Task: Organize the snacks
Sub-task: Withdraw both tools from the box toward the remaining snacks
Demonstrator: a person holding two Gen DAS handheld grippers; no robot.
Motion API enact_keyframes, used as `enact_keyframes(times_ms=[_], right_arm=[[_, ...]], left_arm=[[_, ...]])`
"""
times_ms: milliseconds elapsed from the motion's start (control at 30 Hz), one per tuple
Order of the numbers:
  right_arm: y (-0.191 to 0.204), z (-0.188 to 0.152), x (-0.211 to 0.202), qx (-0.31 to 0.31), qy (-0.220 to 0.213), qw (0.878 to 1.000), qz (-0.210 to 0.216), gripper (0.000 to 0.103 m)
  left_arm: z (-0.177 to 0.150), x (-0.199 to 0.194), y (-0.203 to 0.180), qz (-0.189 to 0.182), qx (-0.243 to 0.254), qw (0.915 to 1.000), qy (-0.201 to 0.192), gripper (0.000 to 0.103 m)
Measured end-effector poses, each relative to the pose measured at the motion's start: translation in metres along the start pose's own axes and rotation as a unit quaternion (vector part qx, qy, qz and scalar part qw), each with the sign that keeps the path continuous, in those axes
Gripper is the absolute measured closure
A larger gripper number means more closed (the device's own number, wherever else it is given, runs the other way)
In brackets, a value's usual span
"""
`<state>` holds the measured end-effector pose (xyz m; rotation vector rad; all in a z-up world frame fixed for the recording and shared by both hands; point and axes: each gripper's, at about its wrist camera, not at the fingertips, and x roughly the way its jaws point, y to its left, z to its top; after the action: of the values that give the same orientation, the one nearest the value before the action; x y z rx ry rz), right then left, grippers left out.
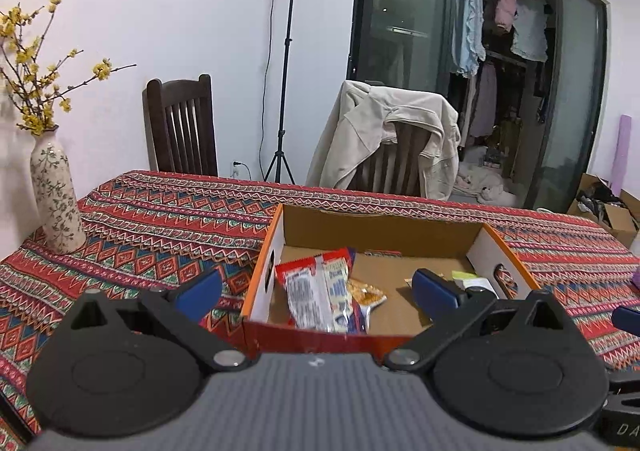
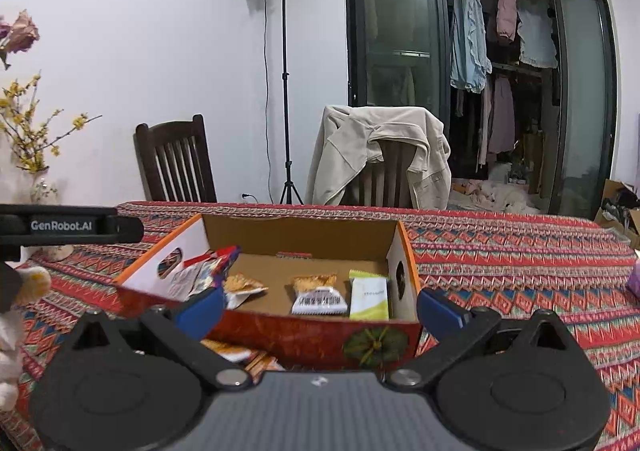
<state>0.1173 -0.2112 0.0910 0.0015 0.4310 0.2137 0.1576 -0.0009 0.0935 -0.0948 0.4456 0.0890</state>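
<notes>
Nearest the box [image 2: 276, 335], orange packets [image 2: 240, 355] lie just before its front wall, under the right gripper [image 2: 320, 309], whose fingers are spread wide and hold nothing. The left gripper [image 1: 316, 293] hangs over the box's near edge, likewise parted and empty. Inside the box lie snacks [image 1: 320, 291], a white packet [image 2: 320, 301] and a green one [image 2: 369, 297]. Beyond its far wall stand a vase [image 1: 56, 195] and chairs [image 1: 182, 131].

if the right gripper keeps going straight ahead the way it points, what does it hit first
Probably the near wall of the cardboard box, which fills the gap ahead of the open right gripper. If it rides higher, it would clear the wall; depth is unclear.
</notes>
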Motion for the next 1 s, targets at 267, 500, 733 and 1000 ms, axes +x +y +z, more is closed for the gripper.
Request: enact_keyframes(times_ms=[267,500,733,1000], right_arm=[[-0.001,-0.026,-0.031,0.015,0.007,1.000,0.008,0.000],[0.001,-0.049,-0.043,0.017,0.032,0.999,0.016,0.000],[0.015,-0.072,-0.045,0.007,0.064,0.998,0.029,0.000],[0.042,-0.089,-0.032,-0.014,0.093,0.995,0.035,0.001]], left_arm=[[-0.026,-0.035,0.014,-0.007,-0.002,1.0000,0.003,0.000],[-0.050,-0.050,0.025,-0.007,-0.004,0.9998,0.017,0.000],[-0.074,-0.055,0.036,-0.002,-0.006,0.9991,0.042,0.000],[-0.097,-0.060,0.055,-0.004,-0.016,0.9981,0.060,0.000]])
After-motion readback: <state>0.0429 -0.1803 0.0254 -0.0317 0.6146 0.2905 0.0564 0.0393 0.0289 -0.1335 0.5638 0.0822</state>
